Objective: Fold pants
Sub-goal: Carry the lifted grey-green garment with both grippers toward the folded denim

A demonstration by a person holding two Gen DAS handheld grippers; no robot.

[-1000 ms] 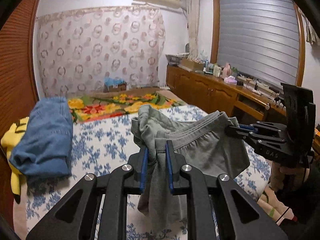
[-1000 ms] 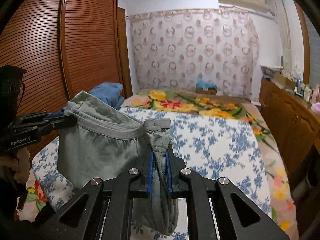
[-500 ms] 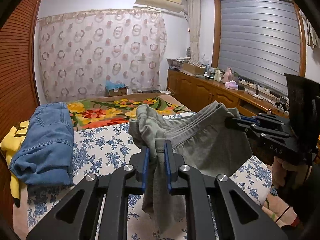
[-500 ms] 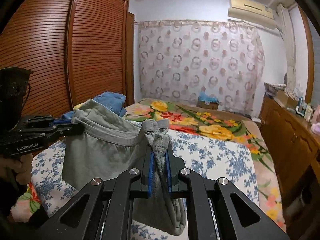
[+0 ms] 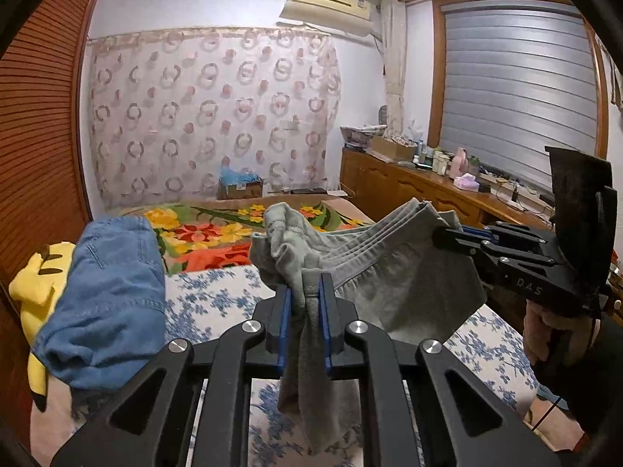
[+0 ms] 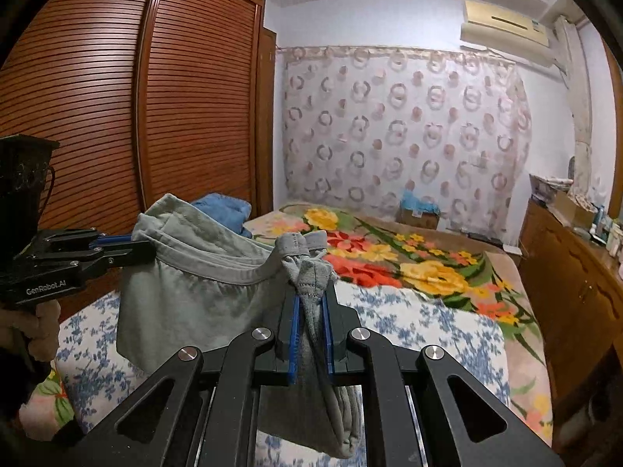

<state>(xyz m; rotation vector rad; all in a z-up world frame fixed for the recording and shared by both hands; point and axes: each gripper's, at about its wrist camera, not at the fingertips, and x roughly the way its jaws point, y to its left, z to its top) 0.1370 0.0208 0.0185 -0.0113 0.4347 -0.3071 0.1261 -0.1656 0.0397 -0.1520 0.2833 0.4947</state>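
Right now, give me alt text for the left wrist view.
The left gripper pinches one end of grey pants held above a blue-flowered bed; the right gripper holds the other end. Folded blue jeans lie at left.

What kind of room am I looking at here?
Most likely a home bedroom. A bed with a blue-flowered sheet fills the middle, a tall slatted wooden wardrobe stands beside it, and an air conditioner hangs above a curtain. Both grippers hold gray pants over the bed.
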